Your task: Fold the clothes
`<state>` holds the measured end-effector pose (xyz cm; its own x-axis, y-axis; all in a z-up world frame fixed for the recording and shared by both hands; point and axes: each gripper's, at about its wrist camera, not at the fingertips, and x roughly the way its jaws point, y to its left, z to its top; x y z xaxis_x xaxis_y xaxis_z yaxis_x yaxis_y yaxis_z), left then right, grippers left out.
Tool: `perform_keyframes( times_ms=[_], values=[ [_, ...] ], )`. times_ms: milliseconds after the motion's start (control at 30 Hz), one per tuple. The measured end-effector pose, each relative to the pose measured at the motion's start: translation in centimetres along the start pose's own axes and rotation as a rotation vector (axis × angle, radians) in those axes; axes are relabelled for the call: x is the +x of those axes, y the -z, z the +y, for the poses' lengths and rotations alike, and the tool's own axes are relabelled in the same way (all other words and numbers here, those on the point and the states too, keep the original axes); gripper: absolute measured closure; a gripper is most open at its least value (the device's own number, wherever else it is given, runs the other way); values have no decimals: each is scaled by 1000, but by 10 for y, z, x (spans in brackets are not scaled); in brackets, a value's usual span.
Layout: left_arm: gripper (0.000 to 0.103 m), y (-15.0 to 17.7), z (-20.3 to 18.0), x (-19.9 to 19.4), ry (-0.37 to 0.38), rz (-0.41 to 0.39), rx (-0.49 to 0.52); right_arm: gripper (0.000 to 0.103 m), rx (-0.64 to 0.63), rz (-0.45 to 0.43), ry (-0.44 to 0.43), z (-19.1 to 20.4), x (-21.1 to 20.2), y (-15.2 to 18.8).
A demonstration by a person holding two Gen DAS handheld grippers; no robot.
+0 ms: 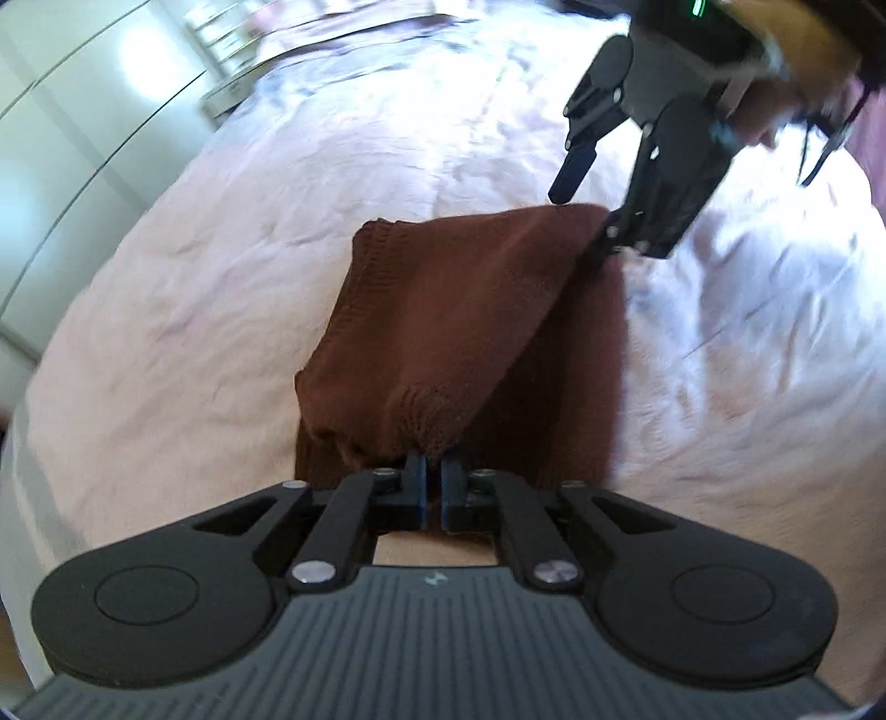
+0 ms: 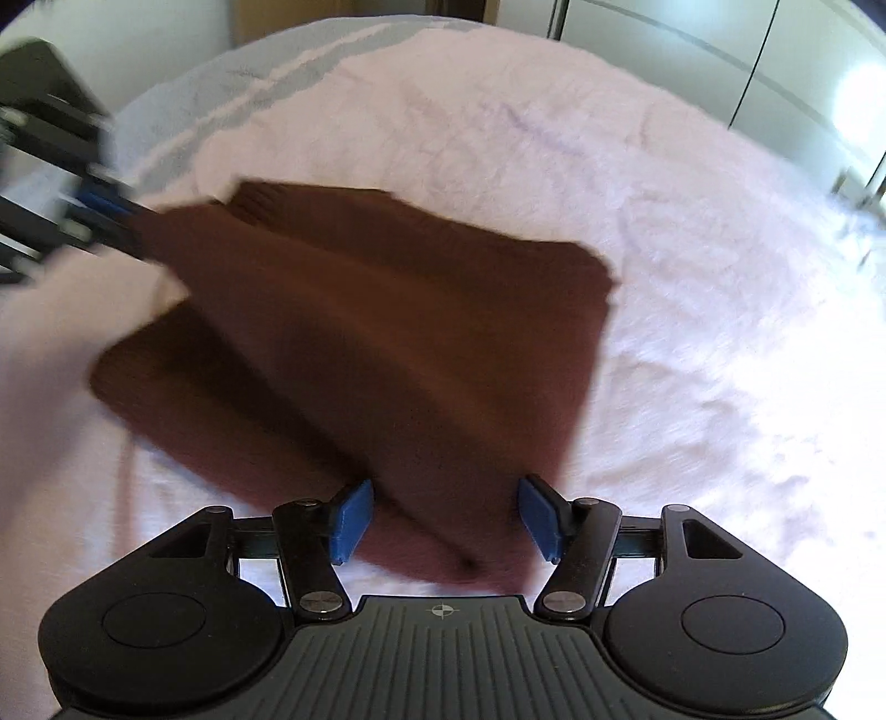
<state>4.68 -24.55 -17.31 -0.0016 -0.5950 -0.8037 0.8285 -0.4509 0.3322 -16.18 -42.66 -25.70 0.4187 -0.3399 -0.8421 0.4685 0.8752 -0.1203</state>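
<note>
A brown knitted garment (image 1: 459, 321) lies partly folded on a pale pink bedsheet (image 1: 194, 288). My left gripper (image 1: 434, 471) is shut on its near edge and lifts that edge off the bed. My right gripper (image 1: 587, 205) shows in the left wrist view at the garment's far right corner, its jaws apart. In the right wrist view the right gripper (image 2: 443, 515) is open, with the garment (image 2: 387, 343) lying between and below its blue pads (image 2: 351, 518). The left gripper (image 2: 105, 213) appears there at the far left, holding the lifted edge.
White wardrobe doors (image 1: 66, 111) stand beyond the bed on the left. Striped bedding (image 1: 332, 33) lies at the far end. The sheet (image 2: 692, 304) spreads wide around the garment. The person's hand (image 1: 786, 61) holds the right gripper.
</note>
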Motion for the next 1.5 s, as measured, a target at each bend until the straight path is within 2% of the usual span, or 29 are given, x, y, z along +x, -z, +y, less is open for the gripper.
perform_keyframes(
  times_ms=[67, 167, 300, 367, 467, 667, 767, 900, 1033, 1100, 1167, 1233, 1300, 1400, 1500],
  values=[
    [101, 5, -12, -2, 18, 25, -61, 41, 19, 14, 13, -9, 6, 3],
    [101, 9, -28, -1, 32, 45, -89, 40, 70, 43, -18, -22, 16, 10],
    [101, 7, -36, -2, 45, 46, -134, 39, 102, -22, 44, -35, -1, 13],
    [100, 10, -40, 12, 40, 92, -126, 33, 158, -18, 47, -43, -4, 19],
    [100, 19, -43, 26, 49, 146, -127, 33, 222, 57, -5, -49, 7, 30],
    [94, 33, -39, 5, 50, 192, -130, 33, 308, 95, -29, -58, -18, 31],
    [94, 34, -22, -15, 19, 164, -203, 33, 385, 80, -76, -59, -37, 29],
    [94, 13, 9, -23, -27, 50, -329, 33, 421, 8, -153, -51, -38, 15],
    [94, -8, 34, 12, 1, -11, -418, 33, 440, -70, -227, -41, -32, -1],
    [94, -6, 37, 42, 31, 36, -441, 33, 433, -74, -258, -37, -20, -5],
    [94, 6, 35, 73, 63, 126, -425, 33, 393, 3, -267, -34, 5, -3],
    [93, 15, 34, 79, 77, 128, -407, 33, 369, 15, -289, -38, 12, -6],
    [93, 15, 37, 77, 86, 130, -417, 33, 381, -26, -306, -49, 3, -18],
    [94, 15, 39, 80, 90, 142, -435, 33, 404, -83, -285, -71, 2, -39],
    [94, 14, 34, 86, 77, 144, -432, 33, 382, -85, -300, -87, 35, -65]
  ],
)
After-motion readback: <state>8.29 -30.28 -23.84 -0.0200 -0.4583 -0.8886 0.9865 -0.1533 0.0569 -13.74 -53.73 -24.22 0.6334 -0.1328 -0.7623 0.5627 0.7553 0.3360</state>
